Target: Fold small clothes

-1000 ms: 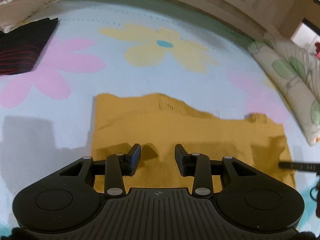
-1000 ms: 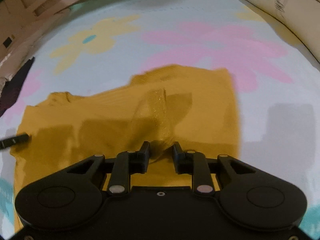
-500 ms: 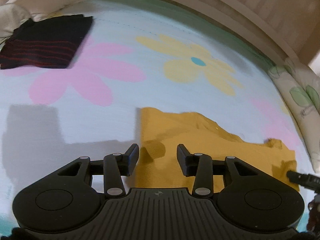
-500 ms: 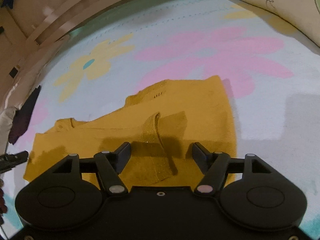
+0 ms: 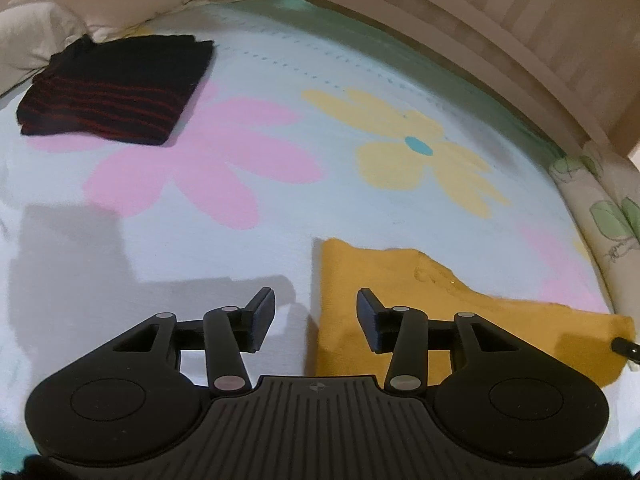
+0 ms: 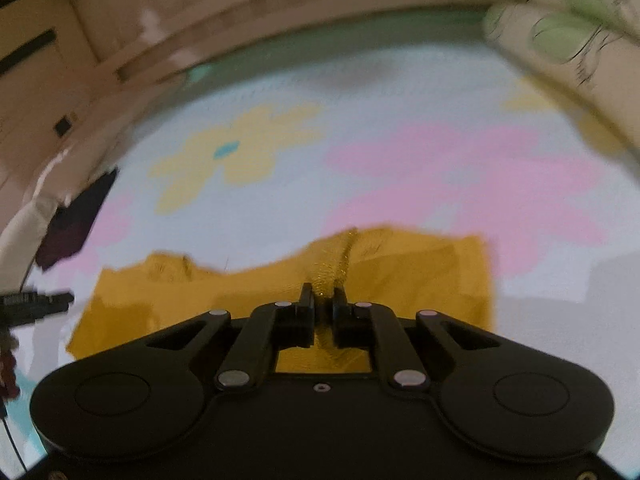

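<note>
far left on the flowered bed sheet (image 5: 360, 80) lies a folded black striped garment (image 5: 116, 88). the left gripper (image 5: 316, 314) hangs released over the mustard garment (image 5: 460, 320)'s left edge. the right gripper (image 6: 323, 310) is clenched on a raised pinch of that cloth, near centre.

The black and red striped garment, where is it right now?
In the left wrist view, the folded striped garment lies far left on the flowered sheet, beside the pillow and apart from the yellow garment.
</note>
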`<state>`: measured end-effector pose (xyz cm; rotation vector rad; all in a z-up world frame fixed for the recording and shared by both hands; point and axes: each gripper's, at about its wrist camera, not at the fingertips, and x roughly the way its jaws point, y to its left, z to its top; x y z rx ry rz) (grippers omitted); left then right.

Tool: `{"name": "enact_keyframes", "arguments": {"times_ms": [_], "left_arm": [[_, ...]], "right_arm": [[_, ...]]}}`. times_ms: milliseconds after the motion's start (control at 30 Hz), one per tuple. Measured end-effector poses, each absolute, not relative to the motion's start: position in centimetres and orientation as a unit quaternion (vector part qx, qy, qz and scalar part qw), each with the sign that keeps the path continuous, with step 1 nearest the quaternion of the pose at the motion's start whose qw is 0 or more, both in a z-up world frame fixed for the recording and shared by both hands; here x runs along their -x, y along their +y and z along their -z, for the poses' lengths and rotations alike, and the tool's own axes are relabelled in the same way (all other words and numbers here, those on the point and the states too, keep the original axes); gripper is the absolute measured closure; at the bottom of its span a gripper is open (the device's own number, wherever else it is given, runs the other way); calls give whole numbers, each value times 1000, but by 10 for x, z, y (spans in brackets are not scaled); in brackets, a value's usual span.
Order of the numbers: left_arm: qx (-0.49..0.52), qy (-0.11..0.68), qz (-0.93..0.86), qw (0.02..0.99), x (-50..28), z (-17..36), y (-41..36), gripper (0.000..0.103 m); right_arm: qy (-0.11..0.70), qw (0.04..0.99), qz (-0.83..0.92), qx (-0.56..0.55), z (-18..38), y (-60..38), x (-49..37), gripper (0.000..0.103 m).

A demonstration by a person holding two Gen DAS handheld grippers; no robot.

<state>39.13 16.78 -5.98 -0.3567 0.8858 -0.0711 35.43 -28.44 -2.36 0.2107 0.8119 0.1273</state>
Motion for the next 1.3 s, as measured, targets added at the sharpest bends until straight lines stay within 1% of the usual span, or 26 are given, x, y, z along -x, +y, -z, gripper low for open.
{"name": "enact_keyframes", "arguments": {"times_ms": [167, 267, 333, 367, 433, 467, 567, 633, 667, 700, 767, 800, 833, 900, 1000, 1133, 1233, 1267, 1300], "left_arm": [[145, 441, 60, 884, -396, 67, 145, 56], [125, 449, 71, 882, -396, 71, 134, 56], [109, 457, 75, 880, -397, 76, 128, 56], [101, 461, 74, 878, -396, 79, 127, 56], [78, 475, 67, 874, -395, 86, 125, 56], [69, 472, 69, 876, -393, 88, 124, 56], [54, 471, 72, 877, -393, 87, 124, 55], [52, 471, 67, 878, -393, 87, 124, 53], [53, 470, 66, 878, -392, 88, 124, 53], [54, 469, 67, 879, -391, 88, 124, 52], [55, 468, 69, 879, -390, 88, 124, 51], [56, 469, 69, 879, -390, 86, 125, 49], [60, 468, 66, 879, -389, 84, 125, 46], [75, 458, 61, 884, -387, 79, 127, 43], [88, 455, 66, 883, -387, 74, 126, 41], [79, 463, 80, 879, -387, 77, 116, 39], [66, 477, 85, 872, -388, 86, 110, 38], [61, 476, 86, 873, -387, 87, 110, 38], [57, 476, 88, 873, -387, 88, 110, 37]], "right_arm": [[439, 889, -22, -132, 56, -313, -357, 89], [452, 884, -23, -120, 67, -310, -359, 88], [453, 884, -23, -117, 68, -311, -361, 83], [452, 885, -18, -114, 69, -313, -360, 78], [449, 888, -5, -99, 71, -312, -360, 74], [450, 889, 3, -91, 73, -314, -360, 67], [445, 891, 17, -87, 76, -321, -359, 65], [445, 891, 31, -87, 75, -324, -359, 56], [446, 890, 40, -82, 75, -324, -359, 49], [447, 890, 44, -78, 76, -324, -359, 47], [446, 890, 44, -84, 76, -326, -357, 47], [444, 891, 45, -86, 75, -327, -356, 47], [438, 894, 47, -86, 72, -328, -355, 47], [418, 903, 44, -87, 65, -328, -352, 47], [406, 907, 19, -109, 55, -331, -352, 47], [426, 891, -24, -154, 59, -335, -354, 47], [445, 883, -38, -146, 68, -331, -355, 47], [449, 881, -40, -143, 70, -328, -355, 48], [454, 879, -42, -141, 72, -326, -355, 54]]}}
